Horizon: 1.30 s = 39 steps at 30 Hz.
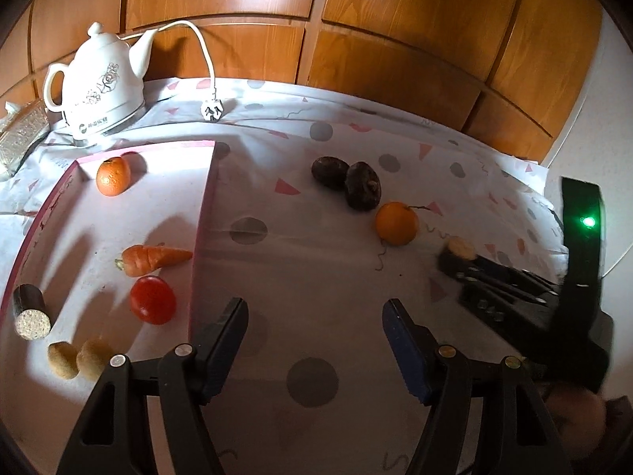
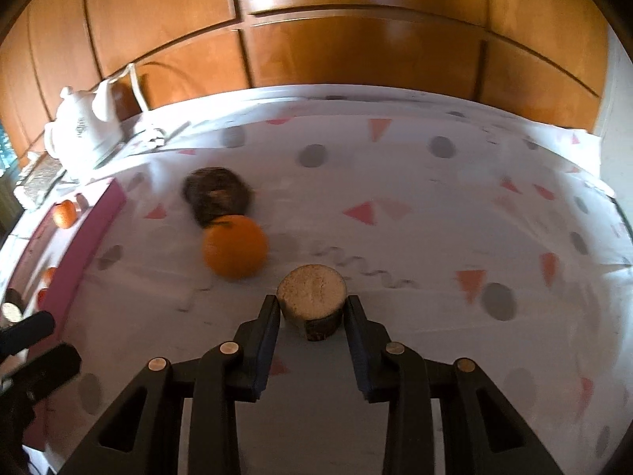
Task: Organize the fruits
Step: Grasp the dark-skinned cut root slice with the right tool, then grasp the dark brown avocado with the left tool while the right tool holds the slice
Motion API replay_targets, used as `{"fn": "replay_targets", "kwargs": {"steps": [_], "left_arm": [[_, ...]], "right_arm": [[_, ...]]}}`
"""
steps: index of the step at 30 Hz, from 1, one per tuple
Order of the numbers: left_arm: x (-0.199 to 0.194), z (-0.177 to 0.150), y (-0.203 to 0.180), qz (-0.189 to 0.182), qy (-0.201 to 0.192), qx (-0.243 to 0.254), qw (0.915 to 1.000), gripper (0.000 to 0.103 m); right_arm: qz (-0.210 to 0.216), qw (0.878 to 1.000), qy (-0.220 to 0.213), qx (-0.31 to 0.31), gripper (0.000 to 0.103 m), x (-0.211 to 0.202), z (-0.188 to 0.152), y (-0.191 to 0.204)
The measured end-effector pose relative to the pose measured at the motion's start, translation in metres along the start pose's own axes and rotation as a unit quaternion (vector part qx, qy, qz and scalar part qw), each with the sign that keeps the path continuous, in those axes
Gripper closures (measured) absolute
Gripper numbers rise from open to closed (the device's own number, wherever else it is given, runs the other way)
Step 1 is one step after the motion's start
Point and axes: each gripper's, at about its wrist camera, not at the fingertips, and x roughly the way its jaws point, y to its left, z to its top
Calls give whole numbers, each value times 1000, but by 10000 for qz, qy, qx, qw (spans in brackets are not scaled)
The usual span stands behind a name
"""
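The fruits were split between a pink-edged tray (image 1: pixel 203 213) at 9 o'clock and the patterned tablecloth (image 1: pixel 316 269). Inside the tray lay an orange (image 1: pixel 113 176) at its far end, a carrot (image 1: pixel 152 259) and a tomato (image 1: pixel 153 299) near its right wall, a dark-skinned cut stick (image 1: pixel 31 306) at its left edge, and two small tan pieces (image 1: pixel 77 358) at its near end. On the cloth at 1 o'clock sat two dark wrinkled fruits (image 1: pixel 346 180) touching each other, with a second orange (image 1: pixel 397 223) just beside them.

The right gripper (image 2: pixel 312 310) was clamped on a short cut stub (image 2: pixel 311 301), its pale end facing the camera and both fingers (image 2: pixel 269 328) pressed to its sides, above the cloth. In the right wrist view the second orange lay at 11 o'clock of the stub, with the dark fruits blurred behind it.

The left gripper (image 1: pixel 314 312) hung over the cloth with its jaws wide apart and nothing between them, just right of the tray wall. A white kettle (image 1: pixel 101 87) stood at 10 o'clock, its plug (image 1: pixel 211 111) lying on the cloth.
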Motion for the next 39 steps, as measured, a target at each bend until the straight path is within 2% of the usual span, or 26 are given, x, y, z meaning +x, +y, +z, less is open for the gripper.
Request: {"fn": "replay_targets", "kwargs": {"steps": [3,6,11,15,19,26,33,39], "left_arm": [[8,3,-1,-34,61,-31,10000,32],[15,7,-4,28,53,-38,10000,32],[23,14,-11,-67,50,28,10000,32],[30,24,-12,-111,50,-111,9999,34],[38,34,-14,-85,47,-203,9997,40],[51,51,-20,-39,-7,-271,9996,40],[62,79,-30,-163,-100,-338,9992,40],[88,95,-37,-206,103,-409,9989,40]], "right_arm": [[-270,9995,12,132,69,0,-1,-18],[-183,9993,-4,335,69,1,-2,-30],[-167,9992,-40,356,70,2,-4,-30],[-105,9989,-90,444,70,0,-7,-33],[-68,9988,-103,472,70,-1,-7,-34],[-253,9979,-112,589,70,-1,-7,-38],[-167,9976,-129,654,69,-1,-8,-41],[-85,9973,-164,704,69,-1,-10,-42]]}}
